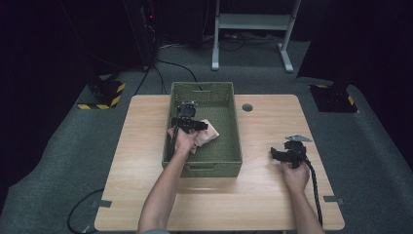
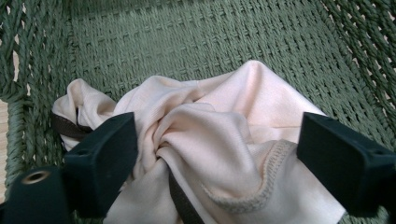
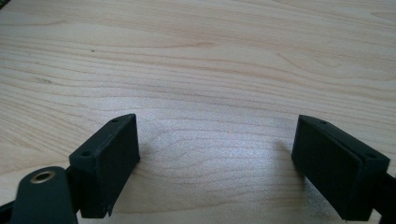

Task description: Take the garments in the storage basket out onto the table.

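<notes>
Black jaws of the left gripper (image 2: 217,154) stood wide apart on either side of a crumpled pale pink cloth (image 2: 219,135), the bunched folds lying between them; one pad sat against the fabric at the left of the left gripper view, while the other stood clear of it at the right, so nothing was clamped. A dark brown strap or trim ran through the cloth's folds, and a ribbed hem curved along its near edge. Under the cloth lay the woven floor of a green basket (image 2: 187,42), whose walls rose at both sides of that view. From the high view, the left gripper (image 1: 187,124) reached down into the basket (image 1: 202,168), with the cloth (image 1: 208,132) lying about midway along the basket floor and just beside the hand. The right gripper (image 3: 217,168) also had its jaws spread wide, with nothing between them but bare, light-grained wood of the table (image 3: 201,60), close beneath. In the high view, the right gripper (image 1: 287,153) was held over the table (image 1: 141,146), well apart from the basket on its right side, a cable trailing back along the person's forearm. Dark grey carpet surrounded the table.
</notes>
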{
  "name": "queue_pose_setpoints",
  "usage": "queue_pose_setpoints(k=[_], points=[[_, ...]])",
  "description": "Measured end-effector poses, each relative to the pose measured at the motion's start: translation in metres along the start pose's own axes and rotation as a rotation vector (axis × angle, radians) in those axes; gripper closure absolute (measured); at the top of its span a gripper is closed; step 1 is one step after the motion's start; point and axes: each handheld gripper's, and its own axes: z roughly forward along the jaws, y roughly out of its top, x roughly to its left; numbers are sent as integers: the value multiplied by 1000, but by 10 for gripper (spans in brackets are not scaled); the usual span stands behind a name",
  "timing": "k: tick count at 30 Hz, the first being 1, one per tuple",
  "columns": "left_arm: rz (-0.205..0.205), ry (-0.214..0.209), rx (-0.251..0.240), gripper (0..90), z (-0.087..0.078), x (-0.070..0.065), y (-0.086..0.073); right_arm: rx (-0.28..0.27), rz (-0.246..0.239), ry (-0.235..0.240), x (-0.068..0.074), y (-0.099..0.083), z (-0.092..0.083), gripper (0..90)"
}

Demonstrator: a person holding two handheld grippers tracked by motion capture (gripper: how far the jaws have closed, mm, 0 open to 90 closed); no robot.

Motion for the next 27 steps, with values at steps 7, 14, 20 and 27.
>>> queue_pose_setpoints(k=[7, 14, 20, 27], points=[[22, 56, 12, 339, 1, -1, -1, 0, 0, 0, 0, 0, 0, 146], [14, 44, 2, 570, -1, 3, -1, 0, -1, 0, 0, 0, 0, 146], [-2, 19, 7, 703, -2, 7, -1, 0, -1, 0, 0, 0, 0, 146], [-9, -34, -12, 799, -7, 10, 0, 0, -1, 0, 0, 0, 0, 146]])
